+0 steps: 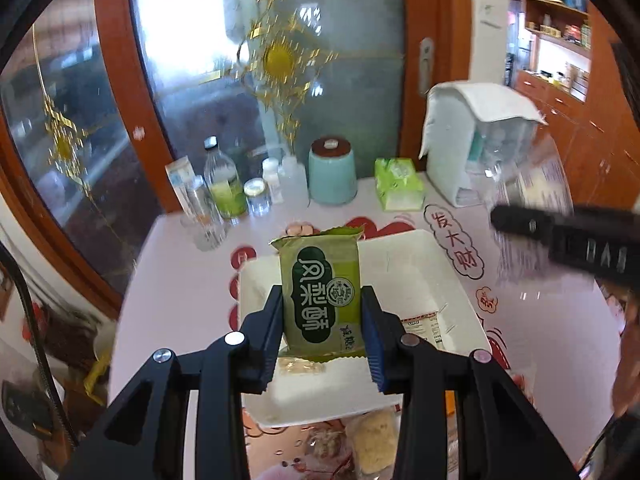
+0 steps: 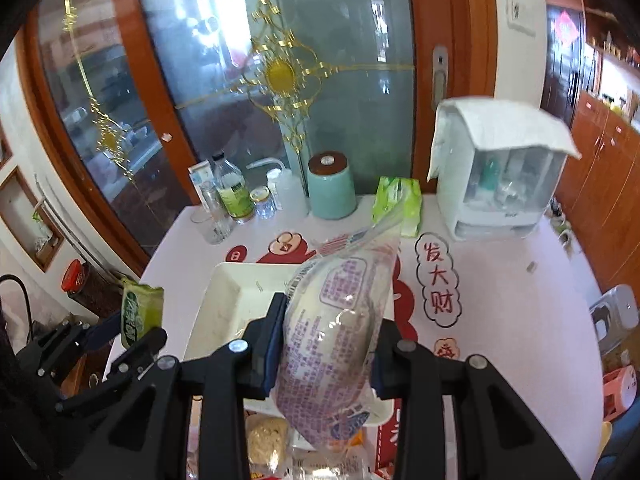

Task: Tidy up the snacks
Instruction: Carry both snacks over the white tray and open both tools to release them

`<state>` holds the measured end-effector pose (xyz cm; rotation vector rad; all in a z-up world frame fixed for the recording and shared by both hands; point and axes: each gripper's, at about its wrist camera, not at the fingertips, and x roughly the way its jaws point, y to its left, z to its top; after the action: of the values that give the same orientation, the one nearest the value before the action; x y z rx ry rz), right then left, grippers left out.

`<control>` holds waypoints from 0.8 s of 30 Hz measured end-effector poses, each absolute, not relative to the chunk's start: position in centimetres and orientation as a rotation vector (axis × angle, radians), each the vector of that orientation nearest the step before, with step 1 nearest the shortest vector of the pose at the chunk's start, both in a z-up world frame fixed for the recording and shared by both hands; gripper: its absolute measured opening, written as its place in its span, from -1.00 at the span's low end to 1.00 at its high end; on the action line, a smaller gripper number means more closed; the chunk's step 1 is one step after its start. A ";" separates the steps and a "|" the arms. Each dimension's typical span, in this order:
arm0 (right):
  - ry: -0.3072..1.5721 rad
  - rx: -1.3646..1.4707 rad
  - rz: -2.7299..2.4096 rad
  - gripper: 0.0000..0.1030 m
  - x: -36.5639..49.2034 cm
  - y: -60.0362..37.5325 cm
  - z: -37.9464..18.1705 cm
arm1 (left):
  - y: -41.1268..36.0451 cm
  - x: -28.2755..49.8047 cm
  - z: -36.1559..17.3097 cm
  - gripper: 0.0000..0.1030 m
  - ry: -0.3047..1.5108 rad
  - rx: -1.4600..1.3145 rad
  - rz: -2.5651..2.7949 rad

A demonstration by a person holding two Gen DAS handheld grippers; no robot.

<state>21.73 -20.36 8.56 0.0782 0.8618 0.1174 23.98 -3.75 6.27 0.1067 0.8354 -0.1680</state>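
Snacks are in both grippers above the white tray point(image 1: 400, 248) at the table's point(image 2: 500, 280) near edge: the left gripper point(image 1: 323, 334) is clamped on an upright green pastry packet point(image 1: 320, 284), the right gripper point(image 2: 328, 344) on a clear purple-printed bread bag point(image 2: 340, 312). More wrapped snacks point(image 1: 372, 436) lie on the table just before the tray's near rim.
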 end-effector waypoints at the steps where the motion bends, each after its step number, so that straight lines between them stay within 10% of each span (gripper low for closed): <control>1: 0.875 0.078 0.117 -0.32 22.3 -20.4 7.9 | -3.8 24.4 5.7 -0.32 0.852 0.089 -0.169; 24: 1.169 0.075 0.089 -0.26 29.5 -20.4 -7.0 | -5.3 32.3 -6.6 -0.30 1.110 0.026 -0.113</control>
<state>29.52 -20.39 -6.99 0.0749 1.1692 0.0894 32.31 -5.30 -6.64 0.0255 1.1105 -0.1133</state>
